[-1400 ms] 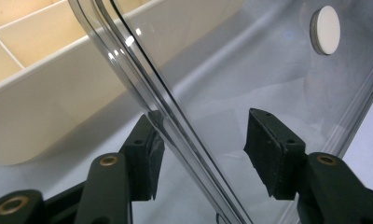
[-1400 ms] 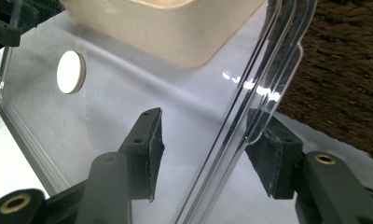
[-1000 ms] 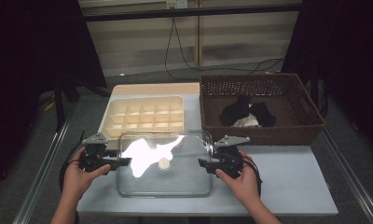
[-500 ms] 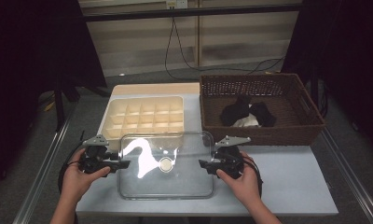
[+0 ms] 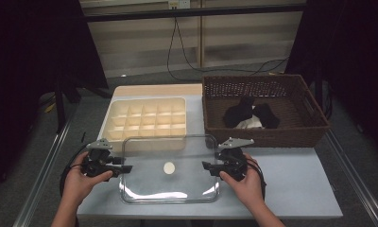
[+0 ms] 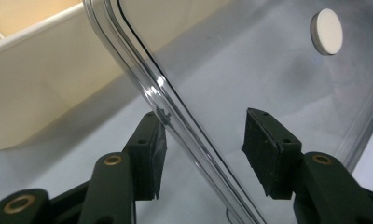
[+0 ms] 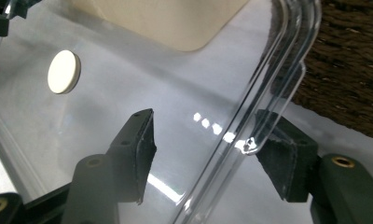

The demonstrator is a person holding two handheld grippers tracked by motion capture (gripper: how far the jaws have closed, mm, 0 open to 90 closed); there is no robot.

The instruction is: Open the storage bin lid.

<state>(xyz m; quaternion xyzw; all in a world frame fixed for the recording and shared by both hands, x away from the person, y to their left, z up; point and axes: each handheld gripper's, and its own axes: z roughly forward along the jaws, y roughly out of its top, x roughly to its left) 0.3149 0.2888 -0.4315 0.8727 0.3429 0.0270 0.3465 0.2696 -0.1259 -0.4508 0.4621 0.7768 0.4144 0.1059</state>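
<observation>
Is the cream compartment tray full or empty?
Empty: every compartment of the cream compartment tray seen in the high view shows bare floor.

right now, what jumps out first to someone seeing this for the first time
A clear plastic lid with a white round knob lies flat at the near edge of the table, its edges between the spread jaws of the left gripper and right gripper. Behind it sit a cream compartment tray and, to the right, a brown wicker basket holding black and white cloth.
</observation>
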